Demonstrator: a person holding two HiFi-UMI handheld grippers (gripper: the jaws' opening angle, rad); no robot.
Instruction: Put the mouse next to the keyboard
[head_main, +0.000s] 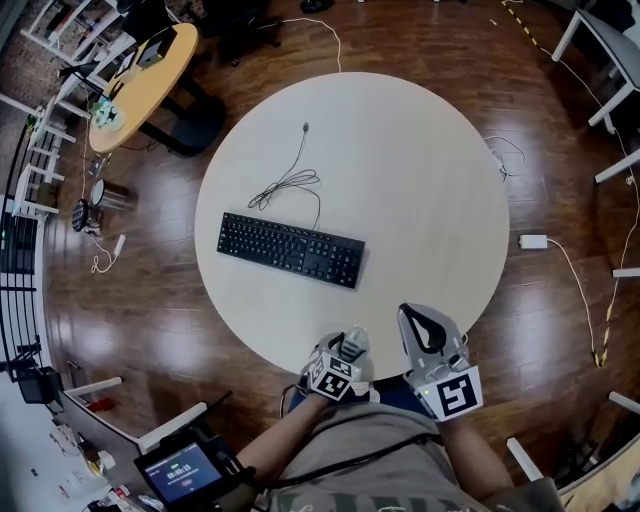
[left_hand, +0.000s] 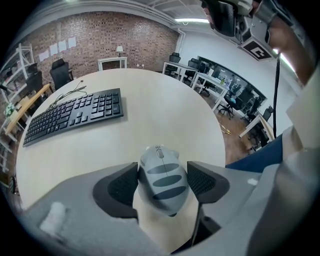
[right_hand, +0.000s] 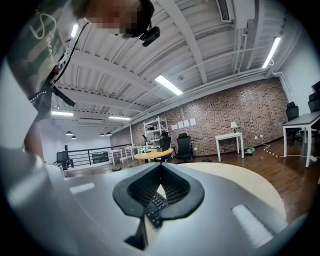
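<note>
The left gripper (left_hand: 162, 172) covers the flanks and underside of the mouse (left_hand: 162, 180) with its pads; only the striped back shows. Through the right gripper (right_hand: 160, 175), jaws pressed together, just a sliver of the keyboard (right_hand: 156, 205) peeks out, the rest hidden behind grey.

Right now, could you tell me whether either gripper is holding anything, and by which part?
The left gripper grips the mouse by its two sides; the right gripper is shut, empty.
</note>
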